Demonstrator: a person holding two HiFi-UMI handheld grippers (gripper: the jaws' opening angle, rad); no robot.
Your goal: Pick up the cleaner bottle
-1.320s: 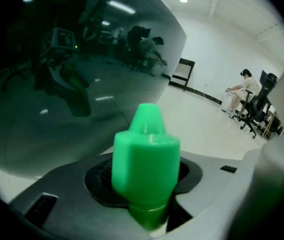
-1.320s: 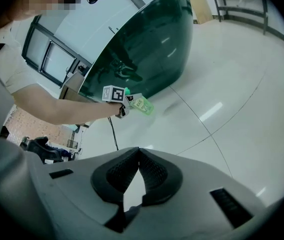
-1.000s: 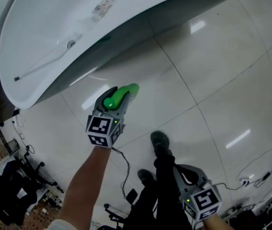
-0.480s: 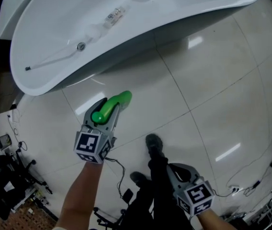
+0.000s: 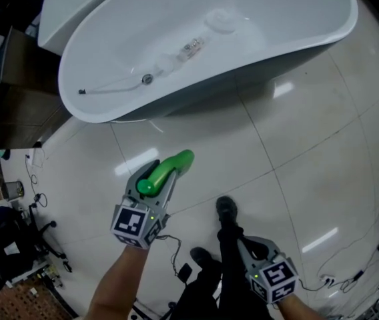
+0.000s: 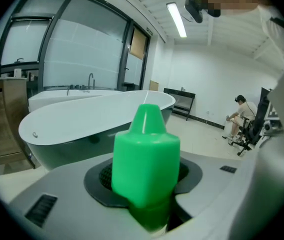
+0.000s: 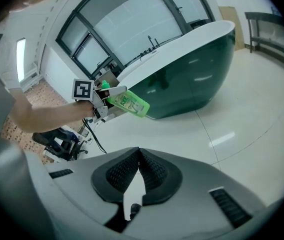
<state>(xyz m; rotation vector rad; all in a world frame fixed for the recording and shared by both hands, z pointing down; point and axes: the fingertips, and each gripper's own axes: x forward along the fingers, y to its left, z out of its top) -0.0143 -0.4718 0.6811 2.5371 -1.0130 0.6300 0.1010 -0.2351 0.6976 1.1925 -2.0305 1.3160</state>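
Clamps mid-body in the left gripper's (image 5: 161, 177) fingers, above glossy floor tiles (image 5: 296, 125), a green plastic cleaner bottle (image 5: 177, 163), seemingly light, stiff and slick; shows the right gripper's (image 7: 138, 156) fingers closed, empty.

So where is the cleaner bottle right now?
Head view, left of centre: the cleaner bottle is clamped in the left gripper, above the floor tiles, in front of the white bathtub.

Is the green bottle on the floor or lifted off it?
Lifted: left gripper holds the bottle tilted in air above the floor.
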